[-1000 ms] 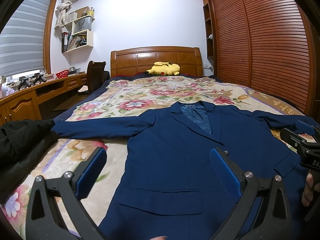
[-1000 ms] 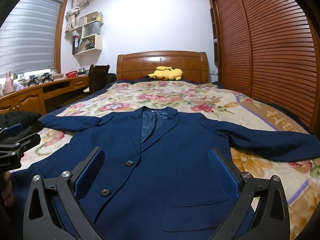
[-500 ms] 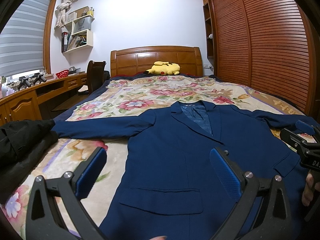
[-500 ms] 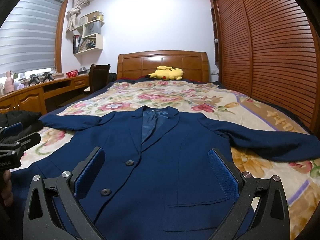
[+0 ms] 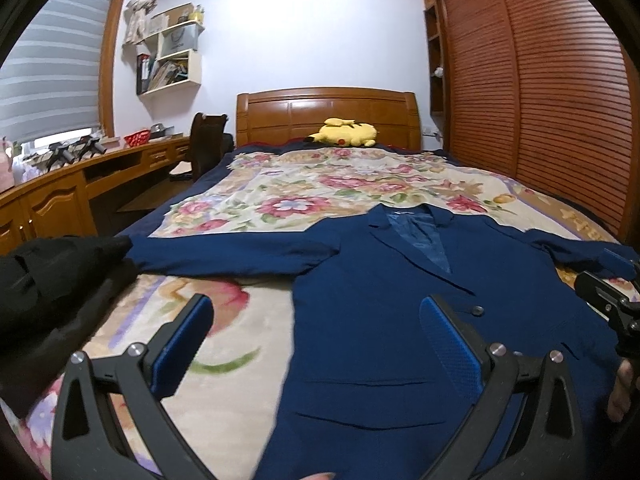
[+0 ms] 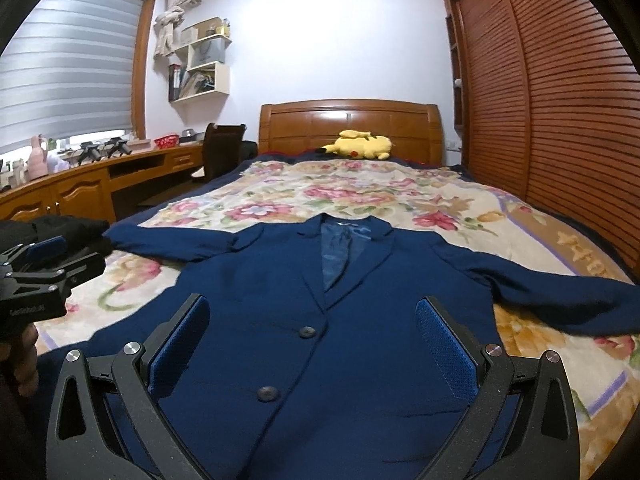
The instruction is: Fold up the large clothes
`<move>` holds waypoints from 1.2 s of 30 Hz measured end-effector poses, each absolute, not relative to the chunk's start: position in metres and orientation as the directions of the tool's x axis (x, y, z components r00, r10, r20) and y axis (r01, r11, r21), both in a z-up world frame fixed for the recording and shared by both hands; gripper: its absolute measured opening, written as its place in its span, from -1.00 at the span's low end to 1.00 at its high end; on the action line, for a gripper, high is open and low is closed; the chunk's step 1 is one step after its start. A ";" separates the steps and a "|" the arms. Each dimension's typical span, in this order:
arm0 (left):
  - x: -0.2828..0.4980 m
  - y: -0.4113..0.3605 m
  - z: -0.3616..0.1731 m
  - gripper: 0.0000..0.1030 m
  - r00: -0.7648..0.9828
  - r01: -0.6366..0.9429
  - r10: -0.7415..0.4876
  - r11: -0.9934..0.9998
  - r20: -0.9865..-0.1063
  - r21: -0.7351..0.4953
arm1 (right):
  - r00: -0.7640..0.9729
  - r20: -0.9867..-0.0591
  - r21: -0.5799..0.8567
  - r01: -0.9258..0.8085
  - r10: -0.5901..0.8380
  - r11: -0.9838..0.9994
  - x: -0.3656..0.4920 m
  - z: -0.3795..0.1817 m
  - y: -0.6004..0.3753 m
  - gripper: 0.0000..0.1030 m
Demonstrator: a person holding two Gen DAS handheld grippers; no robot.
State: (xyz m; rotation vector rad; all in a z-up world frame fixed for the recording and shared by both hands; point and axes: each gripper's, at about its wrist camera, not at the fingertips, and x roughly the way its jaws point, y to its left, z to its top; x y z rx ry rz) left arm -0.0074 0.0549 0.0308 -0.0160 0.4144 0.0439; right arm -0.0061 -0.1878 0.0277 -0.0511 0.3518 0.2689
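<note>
So I've got the navy blazer lying flat, front up, on the floral bedspread, both sleeves stretched out sideways and collar pointing at the headboard. My left gripper hangs over its left edge, fingers spread wide, nothing between them. Right gripper is over the buttons, gaping apart and empty too. Black garment bunched by the left sleeve, yellow plush up top.
</note>
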 end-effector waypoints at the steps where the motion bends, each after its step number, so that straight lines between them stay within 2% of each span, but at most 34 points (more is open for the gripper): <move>1: -0.007 0.060 0.032 1.00 0.912 -0.052 0.044 0.999 -0.407 -0.009 | 0.903 -0.346 -0.003 -0.273 0.256 0.962 -0.006 0.030 -0.185 1.00; 17: 0.013 0.123 0.035 1.00 0.877 -0.114 0.130 0.992 -0.463 0.061 | 0.905 -0.315 -0.067 -0.322 0.287 0.944 0.004 0.064 -0.125 1.00; 25: 0.032 0.156 0.032 1.00 0.856 -0.128 0.155 0.988 -0.492 0.088 | 0.894 -0.329 -0.064 -0.342 0.304 0.937 0.029 0.068 -0.094 1.00; 36: 0.079 0.203 0.008 1.00 0.809 -0.140 0.146 0.989 -0.570 0.054 | 0.840 -0.398 -0.038 -0.415 0.367 0.909 0.071 0.049 -0.059 1.00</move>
